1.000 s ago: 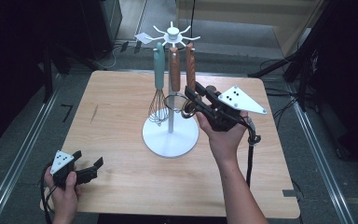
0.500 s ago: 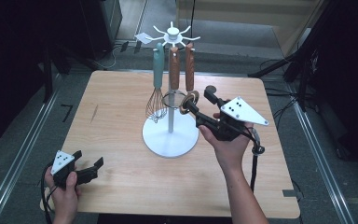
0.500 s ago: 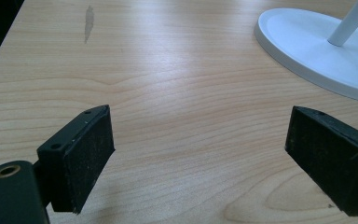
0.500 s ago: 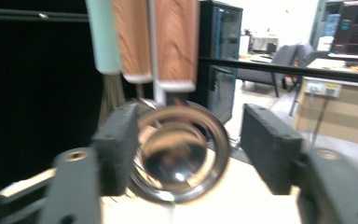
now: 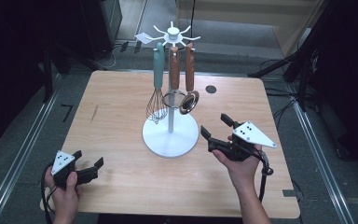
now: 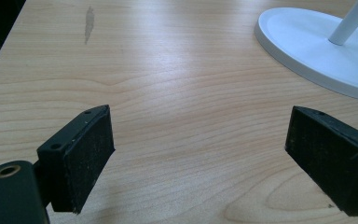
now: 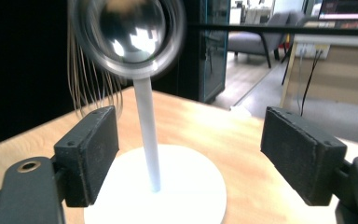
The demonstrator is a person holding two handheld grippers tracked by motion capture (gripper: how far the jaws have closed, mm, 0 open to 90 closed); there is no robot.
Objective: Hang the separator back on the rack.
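Steel ladle (image 5: 189, 101), light, stiff and slick, hangs on the stand (image 5: 170, 135) beside my empty right gripper (image 5: 218, 126), whose jaws have just opened wide; I'd grip its wooden handle.

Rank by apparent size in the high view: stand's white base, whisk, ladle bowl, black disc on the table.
1. white base
2. whisk, handle included
3. ladle bowl
4. black disc, smallest, though it lies farther from the camera.

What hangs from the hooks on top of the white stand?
Three utensils hang from the white stand: a teal-handled whisk, a wooden-handled strainer ring and a wooden-handled ladle. The other hooks look empty. The pole partly covers the strainer's ring.
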